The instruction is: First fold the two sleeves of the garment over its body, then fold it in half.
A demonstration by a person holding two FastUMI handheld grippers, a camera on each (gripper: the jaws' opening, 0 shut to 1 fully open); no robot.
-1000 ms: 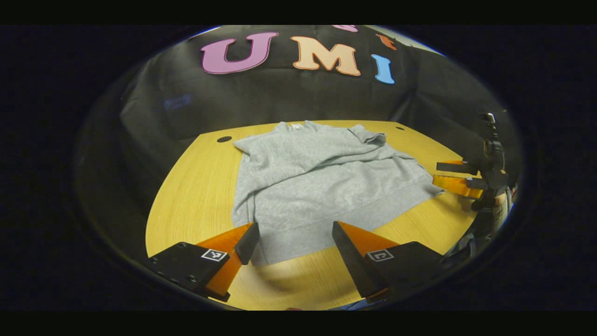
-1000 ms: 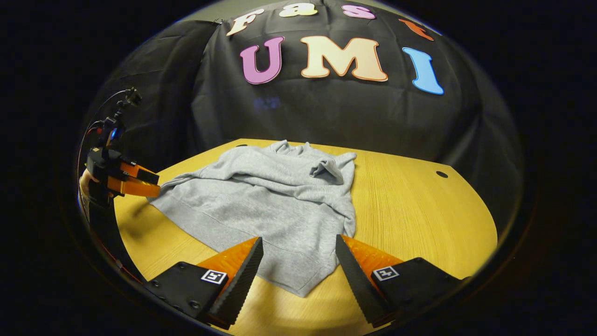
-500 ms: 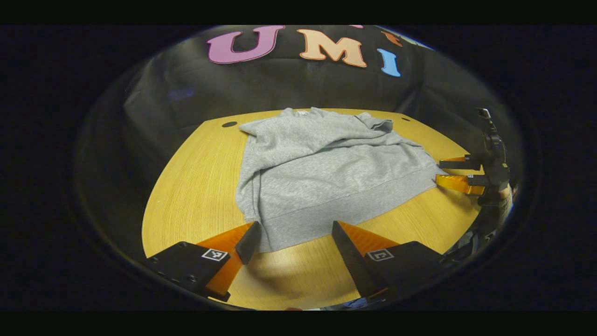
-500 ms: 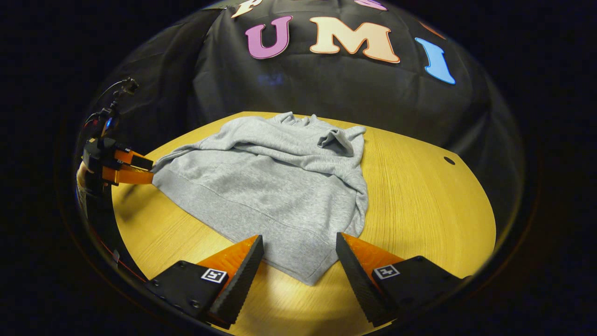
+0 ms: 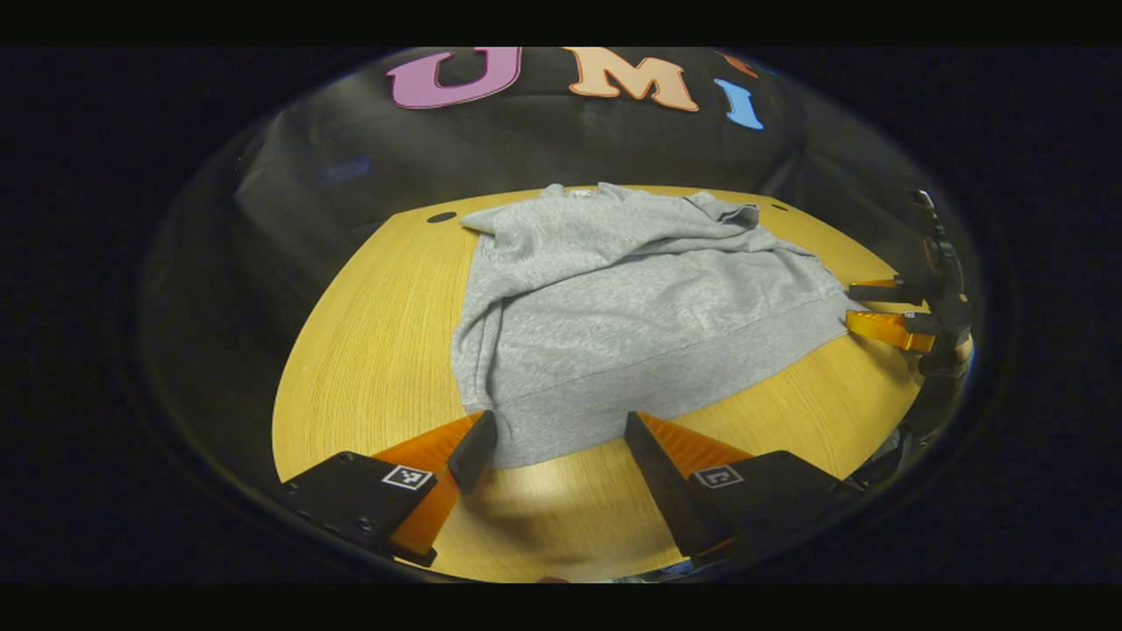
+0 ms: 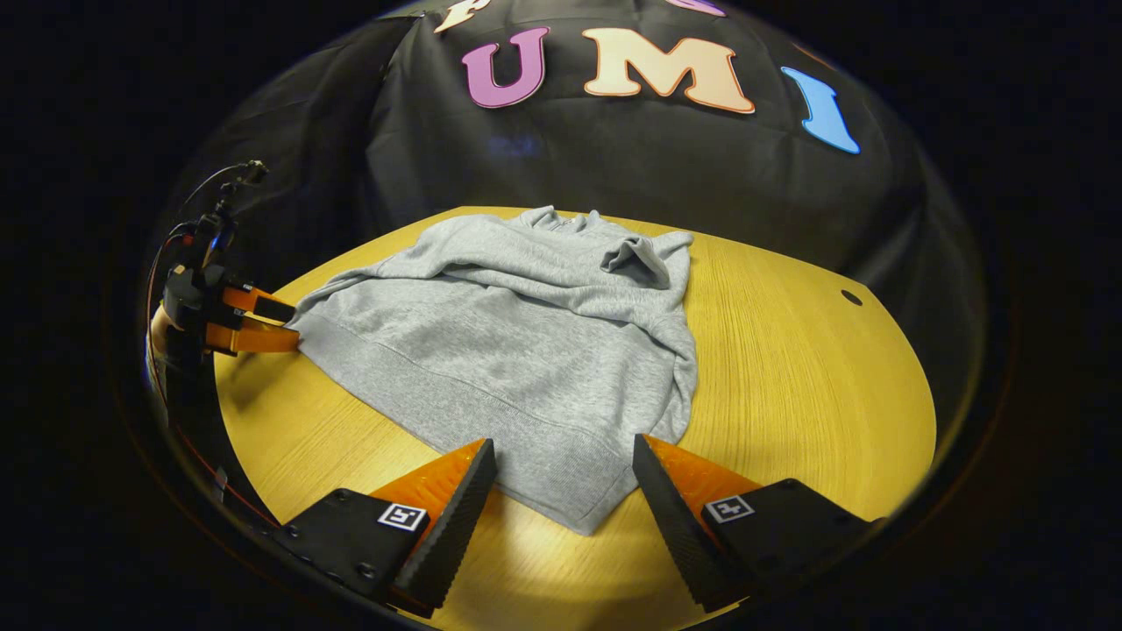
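A grey sweatshirt lies flat on the wooden table, both sleeves folded across its body and its hem toward me. My left gripper stands open at the hem's left corner, the cloth edge lying between its fingers. My right gripper is open too, straddling the hem's right corner. Each gripper shows far off in the other's view, the right gripper at the right corner of the hem and the left gripper at the left one. A sleeve cuff bunches up near the collar.
Bare wooden table stretches to the right of the sweatshirt, with a small dark hole near its far edge. Another hole sits at the far left. The black cloth wall closes off the back.
Both grippers have drawn back toward the near edge and lowered, so the hem corners now sit at their fingertips instead of under them. The sweatshirt has not moved.
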